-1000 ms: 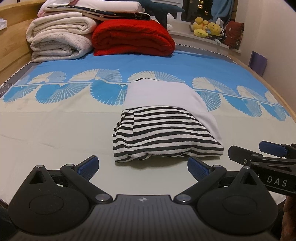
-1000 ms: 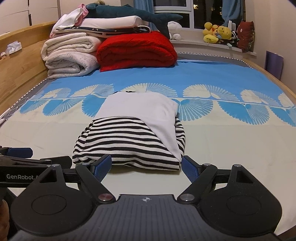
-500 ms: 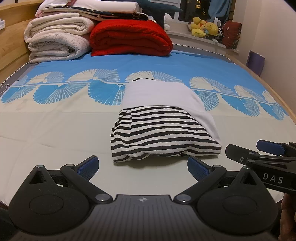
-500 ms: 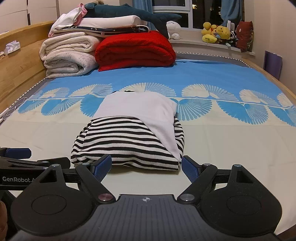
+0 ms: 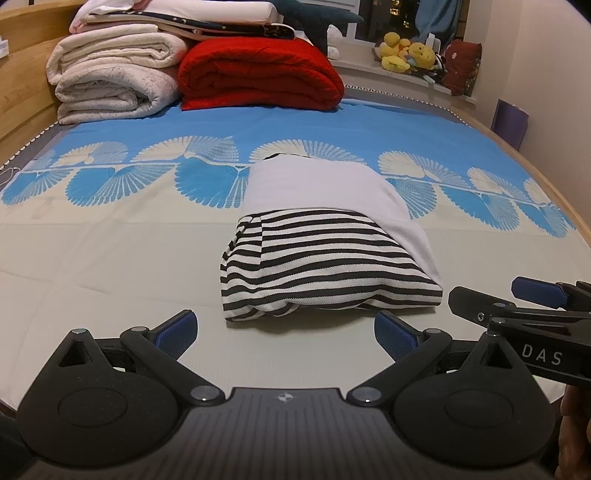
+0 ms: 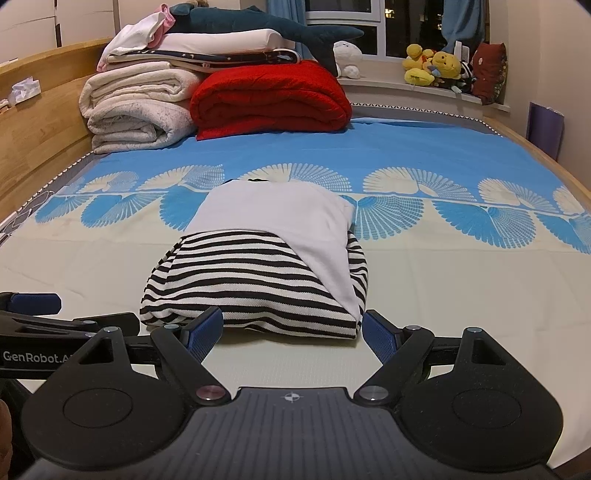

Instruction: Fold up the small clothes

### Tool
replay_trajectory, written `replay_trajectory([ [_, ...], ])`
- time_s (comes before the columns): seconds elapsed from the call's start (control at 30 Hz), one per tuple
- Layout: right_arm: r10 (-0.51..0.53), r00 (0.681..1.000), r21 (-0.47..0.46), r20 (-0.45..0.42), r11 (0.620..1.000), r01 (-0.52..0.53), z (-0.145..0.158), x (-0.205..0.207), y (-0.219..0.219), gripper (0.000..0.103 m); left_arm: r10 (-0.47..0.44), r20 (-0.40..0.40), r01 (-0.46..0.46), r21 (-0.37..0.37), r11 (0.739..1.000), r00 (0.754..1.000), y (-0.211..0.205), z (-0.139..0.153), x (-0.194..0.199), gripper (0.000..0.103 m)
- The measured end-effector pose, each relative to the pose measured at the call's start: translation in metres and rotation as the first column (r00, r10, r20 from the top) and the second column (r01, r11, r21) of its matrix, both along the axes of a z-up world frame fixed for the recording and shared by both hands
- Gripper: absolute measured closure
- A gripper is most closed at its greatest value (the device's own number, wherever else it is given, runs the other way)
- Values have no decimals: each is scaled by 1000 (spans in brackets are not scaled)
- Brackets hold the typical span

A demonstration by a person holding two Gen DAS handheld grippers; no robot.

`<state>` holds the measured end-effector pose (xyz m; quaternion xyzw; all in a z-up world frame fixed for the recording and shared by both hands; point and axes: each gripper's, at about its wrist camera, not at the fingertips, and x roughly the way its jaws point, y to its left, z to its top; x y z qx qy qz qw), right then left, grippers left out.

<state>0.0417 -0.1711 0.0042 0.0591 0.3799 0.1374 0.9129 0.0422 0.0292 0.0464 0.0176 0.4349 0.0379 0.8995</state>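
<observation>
A folded black-and-white striped garment (image 5: 325, 273) (image 6: 255, 284) lies on the bed, its far half covered by a plain white layer (image 5: 317, 188) (image 6: 277, 210). My left gripper (image 5: 284, 332) stands open just short of the bundle's near edge, nothing between its blue pads. My right gripper (image 6: 291, 330) is open too, its fingertips flanking the near edge of the bundle without gripping it. The right gripper (image 5: 517, 299) shows from the side in the left wrist view, and the left gripper (image 6: 62, 314) likewise in the right wrist view.
The bed sheet (image 5: 110, 266) is cream near me and blue with fan patterns farther off. Rolled white blankets (image 6: 136, 107), a red blanket (image 6: 269, 99) and a plush shark (image 6: 273, 29) are stacked at the head. Soft toys (image 6: 436, 66) sit on the windowsill; a wooden rail (image 6: 40, 122) runs along the left.
Both grippers have edged slightly closer to the folded garment and stay open. The garment has not moved.
</observation>
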Motion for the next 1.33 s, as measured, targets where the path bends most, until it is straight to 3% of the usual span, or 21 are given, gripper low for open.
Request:
replay_trajectory([
  [1.33,2,1000,0,-1,1000,-2,0,1,1,20,-12,3,12,-1,1000,1000,-1,-1,-1,1],
])
